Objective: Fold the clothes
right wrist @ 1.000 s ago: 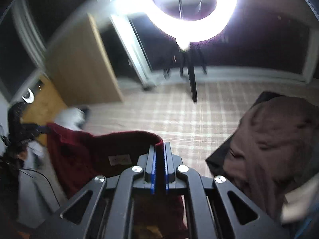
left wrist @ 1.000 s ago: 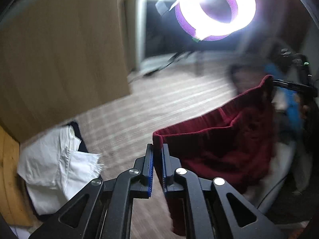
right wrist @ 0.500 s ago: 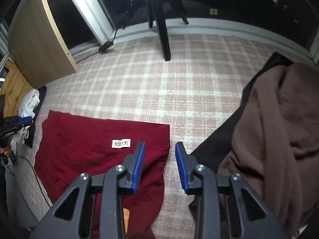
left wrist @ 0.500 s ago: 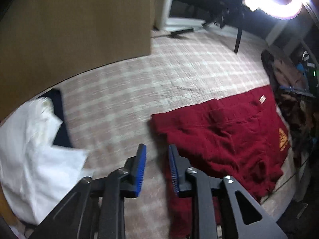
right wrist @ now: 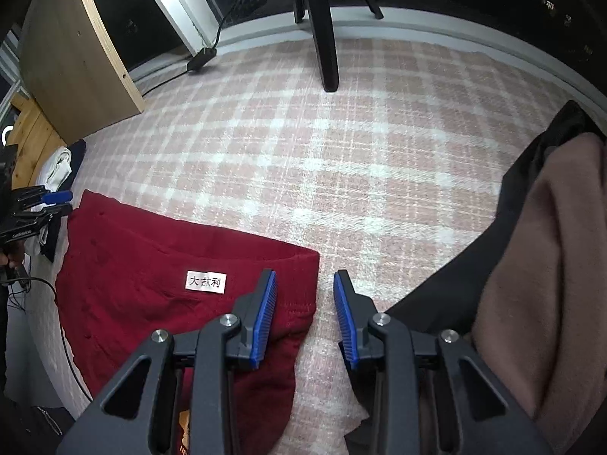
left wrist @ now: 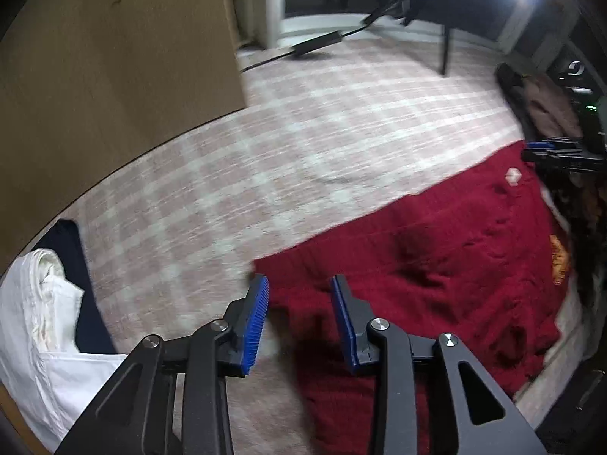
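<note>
A dark red garment (left wrist: 436,265) lies spread flat on the pink plaid cover (left wrist: 303,132). It also shows in the right wrist view (right wrist: 151,276), with a white label (right wrist: 206,281) near its top edge. My left gripper (left wrist: 299,318) is open and empty, just above the garment's left corner. My right gripper (right wrist: 305,313) is open and empty, over the garment's right corner. The right gripper shows at the far right of the left wrist view (left wrist: 557,153), and the left gripper at the far left of the right wrist view (right wrist: 41,203).
White folded clothing (left wrist: 34,322) on a dark navy piece (left wrist: 81,292) lies at the left. A brown garment (right wrist: 550,265) on black cloth (right wrist: 474,265) lies at the right. A wooden panel (left wrist: 114,57), a black stand leg (right wrist: 322,38) and a cable (left wrist: 322,43) are at the back.
Both grippers were shut on the red garment's corners and held it up. They laid it flat on the cover, let go and opened wide.
</note>
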Available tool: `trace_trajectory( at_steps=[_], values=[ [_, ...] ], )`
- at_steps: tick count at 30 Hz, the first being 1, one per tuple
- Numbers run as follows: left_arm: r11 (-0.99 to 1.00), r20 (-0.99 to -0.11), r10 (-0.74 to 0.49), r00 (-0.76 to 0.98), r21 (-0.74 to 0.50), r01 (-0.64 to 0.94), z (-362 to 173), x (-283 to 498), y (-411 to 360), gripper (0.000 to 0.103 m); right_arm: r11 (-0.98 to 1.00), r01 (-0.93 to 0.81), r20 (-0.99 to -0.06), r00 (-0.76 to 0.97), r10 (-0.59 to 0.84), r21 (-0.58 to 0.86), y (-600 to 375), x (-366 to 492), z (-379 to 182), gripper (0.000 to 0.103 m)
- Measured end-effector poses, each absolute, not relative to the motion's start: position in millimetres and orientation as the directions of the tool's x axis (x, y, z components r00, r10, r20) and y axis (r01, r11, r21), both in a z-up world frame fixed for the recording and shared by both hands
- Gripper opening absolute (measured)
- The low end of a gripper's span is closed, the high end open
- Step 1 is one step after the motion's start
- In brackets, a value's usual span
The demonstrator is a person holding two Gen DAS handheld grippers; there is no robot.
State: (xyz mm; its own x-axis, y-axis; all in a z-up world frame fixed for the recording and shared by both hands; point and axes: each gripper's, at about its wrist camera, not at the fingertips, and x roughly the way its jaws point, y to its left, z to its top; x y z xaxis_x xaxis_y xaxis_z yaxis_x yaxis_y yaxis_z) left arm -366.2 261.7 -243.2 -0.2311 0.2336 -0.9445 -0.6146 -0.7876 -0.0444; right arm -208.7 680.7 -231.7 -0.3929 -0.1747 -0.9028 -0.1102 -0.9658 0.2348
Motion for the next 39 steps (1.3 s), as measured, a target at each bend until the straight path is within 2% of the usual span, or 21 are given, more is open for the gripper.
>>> trace_trajectory(
  at_steps=[5, 6, 7, 9, 10, 13, 16, 18, 20, 22, 24, 30, 34, 39],
  values=[
    [-0.806, -0.936, 0.309, -0.168, -0.164, -0.569, -255.2, -378.2, 253.7, 0.032, -0.961, -0.098, -0.895, -0.399, -0.201, 0.259, 681.3, -209.9, -237.1, 0.033],
    [-0.800, -0.938, 0.306, -0.166, -0.158, -0.579, -256.8, -377.2, 257.6, 0.031, -0.961, -0.092, -0.892, -0.403, -0.204, 0.261, 679.8, -210.9, -237.1, 0.033],
    [-0.794, -0.939, 0.302, -0.165, -0.152, -0.589, -258.5, -376.2, 261.5, 0.023, -0.961, -0.086, -0.890, -0.407, -0.207, 0.263, 678.4, -212.0, -237.2, 0.033],
    [-0.790, -0.941, 0.294, -0.165, -0.142, -0.597, -261.0, -374.2, 265.9, 0.001, -0.965, -0.086, -0.891, -0.410, -0.193, 0.248, 676.6, -214.1, -234.7, 0.017],
    [-0.789, -0.943, 0.290, -0.165, -0.138, -0.599, -262.1, -373.2, 267.3, 0.000, -0.968, -0.088, -0.893, -0.411, -0.181, 0.237, 676.0, -215.2, -232.8, 0.006],
    [-0.800, -0.930, 0.305, -0.202, -0.135, -0.585, -250.6, -368.7, 259.2, 0.000, -0.975, -0.096, -0.899, -0.414, -0.145, 0.201, 674.1, -218.4, -227.4, 0.006],
    [-0.834, -0.919, 0.262, -0.295, -0.061, -0.549, -236.6, -372.4, 243.3, 0.000, -0.981, -0.104, -0.902, -0.417, -0.108, 0.166, 672.2, -221.6, -221.9, 0.006],
    [-0.835, -0.922, 0.280, -0.268, -0.096, -0.543, -232.2, -378.0, 241.3, 0.000, -0.984, -0.110, -0.904, -0.418, -0.084, 0.142, 670.9, -223.7, -218.2, 0.006],
    [-0.802, -0.917, 0.319, -0.241, -0.125, -0.585, -225.3, -373.4, 250.2, 0.001, -0.986, -0.115, -0.906, -0.420, -0.059, 0.118, 669.6, -225.9, -214.6, 0.018],
    [-0.722, -0.910, 0.349, -0.224, -0.108, -0.684, -217.3, -358.3, 276.3, 0.020, -0.990, -0.106, -0.906, -0.420, -0.045, 0.098, 666.1, -227.6, -211.4, 0.022],
    [-0.637, -0.907, 0.368, -0.202, -0.088, -0.765, -216.2, -345.0, 305.2, 0.028, -0.995, -0.030, -0.907, -0.416, -0.075, 0.096, 653.1, -227.3, -210.2, 0.022],
    [-0.435, -0.938, 0.319, -0.136, -0.018, -0.900, -235.0, -317.4, 372.5, 0.029, -0.977, 0.196, -0.908, -0.388, -0.160, 0.088, 614.0, -226.5, -206.6, 0.022],
    [-0.405, -0.953, 0.279, -0.115, -0.009, -0.914, -248.4, -322.1, 382.7, 0.029, -0.938, 0.337, -0.910, -0.358, -0.208, 0.082, 588.3, -227.1, -205.6, 0.022],
    [-0.408, -0.950, 0.297, -0.091, -0.040, -0.912, -246.8, -327.7, 376.6, 0.025, -0.892, 0.446, -0.931, -0.294, -0.217, 0.067, 561.9, -241.3, -220.1, 0.022]
  ],
)
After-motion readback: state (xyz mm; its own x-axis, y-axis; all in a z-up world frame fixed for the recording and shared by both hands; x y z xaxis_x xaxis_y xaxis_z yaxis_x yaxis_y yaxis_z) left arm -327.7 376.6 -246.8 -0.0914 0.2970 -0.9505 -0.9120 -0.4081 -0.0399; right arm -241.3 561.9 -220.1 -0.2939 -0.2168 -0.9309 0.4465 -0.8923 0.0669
